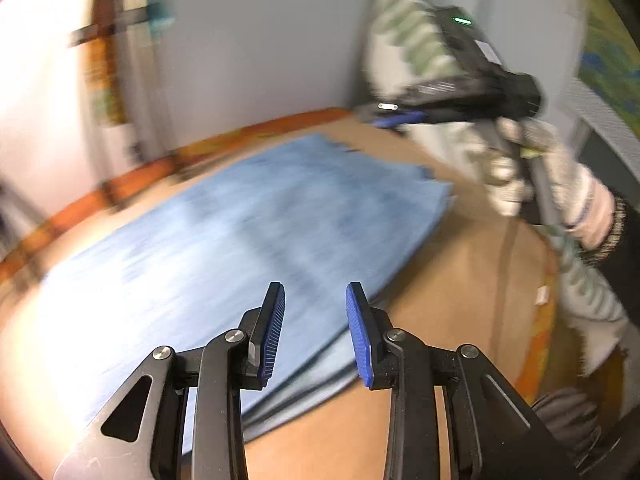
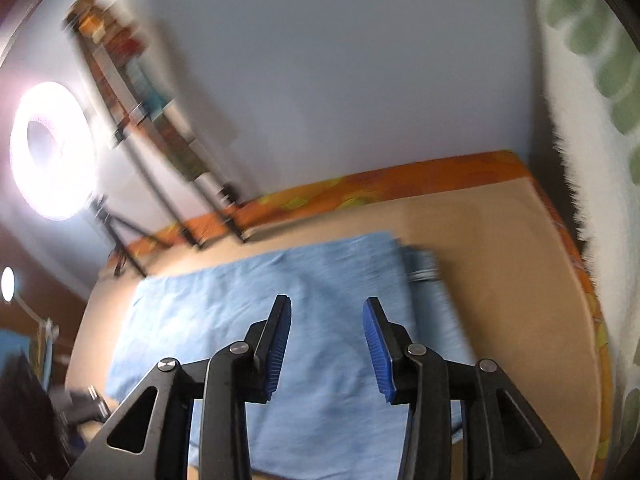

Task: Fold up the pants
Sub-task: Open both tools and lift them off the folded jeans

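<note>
The light-blue pants lie folded flat on the tan counter, a layered stack whose edges show at the near side in the left wrist view and at the right side in the right wrist view. The left hand-held gripper hangs above the near edge of the pants with its blue-padded jaws partly apart and nothing between them — the fabric lies below, not pinched. The right hand-held gripper hovers over the middle of the stack, its jaws also partly apart and empty. In the left wrist view that right hand-held gripper shows at the far right of the counter, carried by a gloved hand, clear of the cloth. An orange patterned band runs along the counter's far edge — a ring light glares at the left. Both views are blurred.
</note>
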`<state>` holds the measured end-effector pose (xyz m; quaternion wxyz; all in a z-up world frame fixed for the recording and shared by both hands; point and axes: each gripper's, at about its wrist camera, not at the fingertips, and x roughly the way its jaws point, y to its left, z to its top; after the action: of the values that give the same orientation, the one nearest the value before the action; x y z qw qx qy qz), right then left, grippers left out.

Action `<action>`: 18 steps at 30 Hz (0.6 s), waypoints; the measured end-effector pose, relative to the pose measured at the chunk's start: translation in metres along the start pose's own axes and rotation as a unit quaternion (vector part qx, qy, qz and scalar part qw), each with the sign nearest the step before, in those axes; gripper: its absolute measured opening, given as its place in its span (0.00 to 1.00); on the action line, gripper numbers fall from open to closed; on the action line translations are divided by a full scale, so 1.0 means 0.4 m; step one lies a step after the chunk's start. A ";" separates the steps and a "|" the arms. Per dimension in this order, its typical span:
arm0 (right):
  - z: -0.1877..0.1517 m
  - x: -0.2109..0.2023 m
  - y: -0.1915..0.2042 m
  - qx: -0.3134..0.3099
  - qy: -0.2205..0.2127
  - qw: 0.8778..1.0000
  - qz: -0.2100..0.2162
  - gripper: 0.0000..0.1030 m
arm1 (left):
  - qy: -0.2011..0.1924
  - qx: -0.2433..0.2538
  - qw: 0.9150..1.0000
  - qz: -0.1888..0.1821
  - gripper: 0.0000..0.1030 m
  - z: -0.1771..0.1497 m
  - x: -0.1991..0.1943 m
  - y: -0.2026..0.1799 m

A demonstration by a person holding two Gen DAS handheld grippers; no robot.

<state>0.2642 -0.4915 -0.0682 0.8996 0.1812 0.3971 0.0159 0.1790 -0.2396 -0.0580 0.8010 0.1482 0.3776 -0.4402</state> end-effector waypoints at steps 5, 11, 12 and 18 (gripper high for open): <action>-0.032 0.047 0.155 -0.047 0.025 0.998 0.033 0.39 | 0.007 -0.048 0.994 0.097 0.29 -0.077 -0.065 0.186; -0.062 0.112 0.342 -0.096 0.050 0.992 0.063 0.39 | 0.034 -0.077 0.984 0.154 0.29 -0.154 -0.068 0.316; -0.067 0.130 0.380 -0.106 0.055 0.991 0.067 0.39 | 0.038 -0.075 0.985 0.153 0.29 -0.170 -0.065 0.324; -0.082 0.225 0.558 -0.144 0.080 0.983 0.087 0.39 | 0.060 -0.058 0.984 0.156 0.29 -0.237 -0.036 0.335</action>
<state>0.3280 -0.2571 -0.0768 0.8767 0.0823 0.4440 0.1657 0.2387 -0.1008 -0.1239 0.8430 0.1847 0.4222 -0.2776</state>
